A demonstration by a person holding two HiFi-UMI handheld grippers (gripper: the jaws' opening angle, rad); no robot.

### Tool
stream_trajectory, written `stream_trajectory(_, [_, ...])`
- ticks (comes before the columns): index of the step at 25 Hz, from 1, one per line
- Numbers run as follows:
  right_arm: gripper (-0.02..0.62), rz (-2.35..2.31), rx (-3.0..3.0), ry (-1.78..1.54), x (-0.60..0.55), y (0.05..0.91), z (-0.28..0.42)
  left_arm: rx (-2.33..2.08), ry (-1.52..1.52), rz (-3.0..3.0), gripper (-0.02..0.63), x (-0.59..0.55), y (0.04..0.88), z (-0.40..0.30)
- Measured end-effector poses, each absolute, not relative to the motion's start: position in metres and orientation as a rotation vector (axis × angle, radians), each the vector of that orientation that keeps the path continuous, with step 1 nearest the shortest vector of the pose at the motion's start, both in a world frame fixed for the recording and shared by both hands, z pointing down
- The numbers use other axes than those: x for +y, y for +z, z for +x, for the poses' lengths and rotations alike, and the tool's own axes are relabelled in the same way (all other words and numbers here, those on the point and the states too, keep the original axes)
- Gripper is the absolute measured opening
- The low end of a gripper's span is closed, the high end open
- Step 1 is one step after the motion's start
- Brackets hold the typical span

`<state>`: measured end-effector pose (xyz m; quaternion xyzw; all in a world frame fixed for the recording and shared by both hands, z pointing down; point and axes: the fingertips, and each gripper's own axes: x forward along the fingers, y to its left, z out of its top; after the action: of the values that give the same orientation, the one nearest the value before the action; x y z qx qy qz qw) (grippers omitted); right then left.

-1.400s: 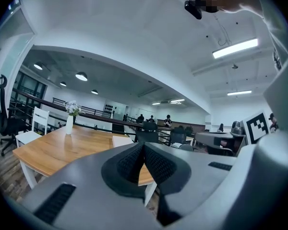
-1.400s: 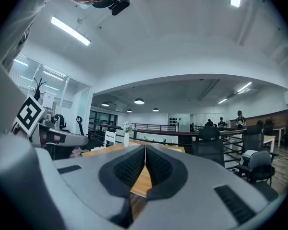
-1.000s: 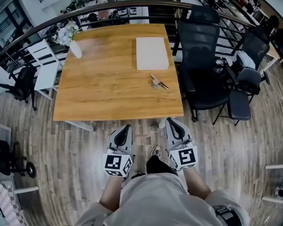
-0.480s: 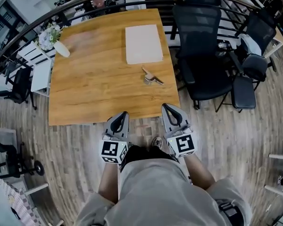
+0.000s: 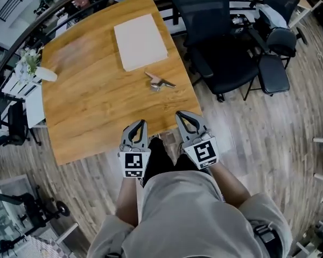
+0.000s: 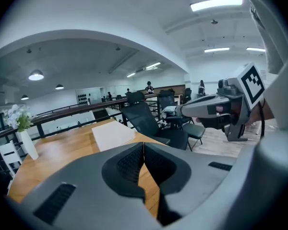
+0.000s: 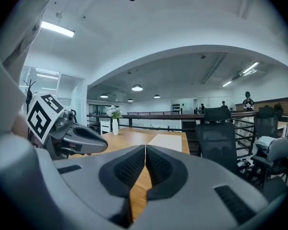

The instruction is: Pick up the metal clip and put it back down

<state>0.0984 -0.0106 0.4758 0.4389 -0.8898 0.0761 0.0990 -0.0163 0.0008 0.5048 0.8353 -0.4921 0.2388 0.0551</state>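
Note:
The metal clip (image 5: 159,83) lies on the wooden table (image 5: 97,106), near its right edge and just in front of a white pad (image 5: 139,34). My left gripper (image 5: 140,123) hovers over the table's near edge, its jaws shut with nothing between them. My right gripper (image 5: 181,114) is beside it at the table's near right corner, also shut and empty. Both are a short way in front of the clip and apart from it. In the left gripper view the shut fingertips (image 6: 144,146) hide the clip; the right gripper view's fingertips (image 7: 145,150) do the same.
A black office chair (image 5: 220,47) stands close against the table's right side, with more chairs (image 5: 274,39) behind it. A white vase with flowers (image 5: 36,69) stands at the table's far left corner. A railing (image 7: 182,114) runs behind the table. The floor is wood planks.
The person has stepped closer to the table, which now appears rotated in the head view. Both grippers have moved forward to the table's near edge. Their jaws have stayed shut.

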Motion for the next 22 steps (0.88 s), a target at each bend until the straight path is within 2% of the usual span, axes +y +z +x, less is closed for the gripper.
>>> stream_trajectory(11, [0.026, 1.445, -2.475, 0.403, -0.031, 0.526, 0.097, -1.173, 1.042, 2.762, 0.024, -0.042, 0.554, 0.004])
stream_trajectory(22, [0.027, 1.599, -2.331, 0.579, -0.037, 0.561, 0.111, -0.964, 1.181, 2.809, 0.025, -0.068, 0.595, 0.009])
